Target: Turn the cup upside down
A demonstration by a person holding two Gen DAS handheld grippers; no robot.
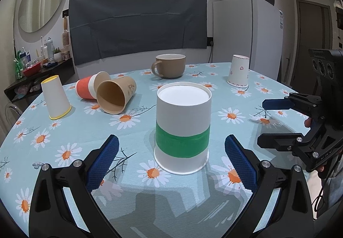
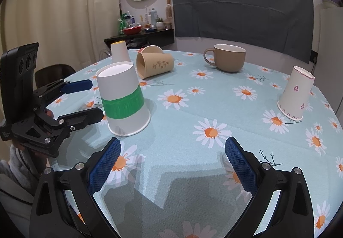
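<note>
A white paper cup with a green band [image 1: 182,130] stands upside down on the daisy tablecloth [image 1: 133,190], rim down. My left gripper [image 1: 171,159] is open, its blue pads on either side of the cup and not touching it. The cup also shows in the right wrist view [image 2: 124,99], at the left. My right gripper [image 2: 171,162] is open and empty over the cloth, to the right of the cup. The right gripper also shows in the left wrist view [image 1: 264,121] at the right edge, and the left gripper in the right wrist view [image 2: 95,99].
A brown paper cup [image 1: 115,96] and a red-banded cup [image 1: 91,86] lie on their sides at the back left. A yellow-rimmed cup [image 1: 56,97] and a heart-patterned cup [image 1: 239,71] stand upside down. A brown mug [image 1: 169,65] stands upright at the back.
</note>
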